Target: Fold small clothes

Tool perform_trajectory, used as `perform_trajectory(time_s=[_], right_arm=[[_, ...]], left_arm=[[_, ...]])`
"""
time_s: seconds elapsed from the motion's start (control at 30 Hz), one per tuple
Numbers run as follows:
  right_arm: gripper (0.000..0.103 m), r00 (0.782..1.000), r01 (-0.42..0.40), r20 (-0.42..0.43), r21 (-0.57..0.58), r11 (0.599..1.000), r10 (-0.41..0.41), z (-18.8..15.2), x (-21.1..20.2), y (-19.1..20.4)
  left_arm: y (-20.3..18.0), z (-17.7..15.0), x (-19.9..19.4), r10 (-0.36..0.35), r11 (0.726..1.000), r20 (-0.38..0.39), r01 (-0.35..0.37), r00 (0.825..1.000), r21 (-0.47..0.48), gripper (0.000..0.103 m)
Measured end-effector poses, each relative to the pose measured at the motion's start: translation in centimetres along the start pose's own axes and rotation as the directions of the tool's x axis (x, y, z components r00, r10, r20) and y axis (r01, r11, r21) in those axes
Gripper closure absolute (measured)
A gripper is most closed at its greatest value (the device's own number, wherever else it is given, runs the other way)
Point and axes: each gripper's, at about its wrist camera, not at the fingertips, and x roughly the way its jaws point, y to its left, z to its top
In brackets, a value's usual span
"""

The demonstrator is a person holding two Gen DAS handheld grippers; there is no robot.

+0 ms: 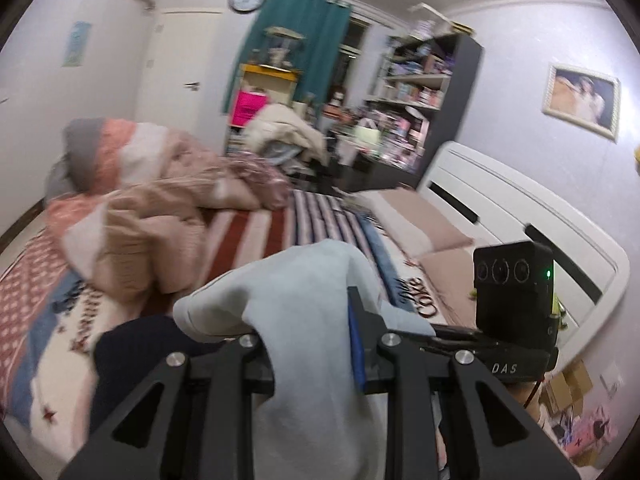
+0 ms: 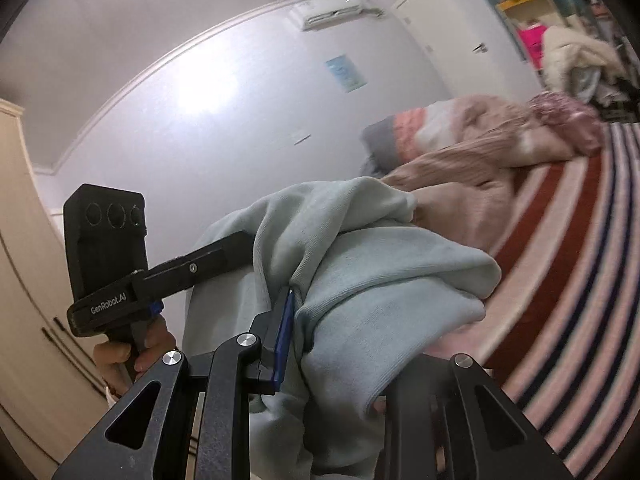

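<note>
A pale blue garment (image 1: 292,292) hangs bunched between my two grippers, lifted well above the bed. My left gripper (image 1: 316,332) is shut on one part of it, and the cloth drapes over its left finger and hides it. In the right wrist view the same garment (image 2: 384,280) bulges over my right gripper (image 2: 332,328), which is shut on another part; only its left blue pad (image 2: 285,332) shows. The other gripper's black body (image 2: 108,256) stands at the left there, with a hand on its handle. A dark navy cloth (image 1: 132,352) lies low at the left.
The bed has a striped red, white and navy cover (image 1: 304,216), a heaped pink quilt (image 1: 148,208) and pillows (image 1: 420,220) by the white headboard (image 1: 520,216). Cluttered shelves (image 1: 416,84) and a teal curtain (image 1: 296,28) stand at the far wall. A cream wardrobe (image 2: 24,280) is at the left.
</note>
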Motion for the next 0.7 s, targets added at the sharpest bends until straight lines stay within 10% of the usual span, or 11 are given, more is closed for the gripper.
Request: perform_trajectory(time_s=[0.33,0.7], right_arm=[[0.084,0.990,-0.098,-0.104,-0.007,0.995,0.097,-0.6,8.7,2.3],[0.075,0.970,0.126,-0.199,-0.064,0.990,-0.137,-2.0,15.9,-1.3]], left_arm=[[10.3,-1.0,-5.8,0.093,0.988,-0.010,-0.093,0.996,-0.120,0.081],[16.2,-4.1,2.8,0.204,0.966,-0.164,-0.226,0.965,-0.125,0.071]])
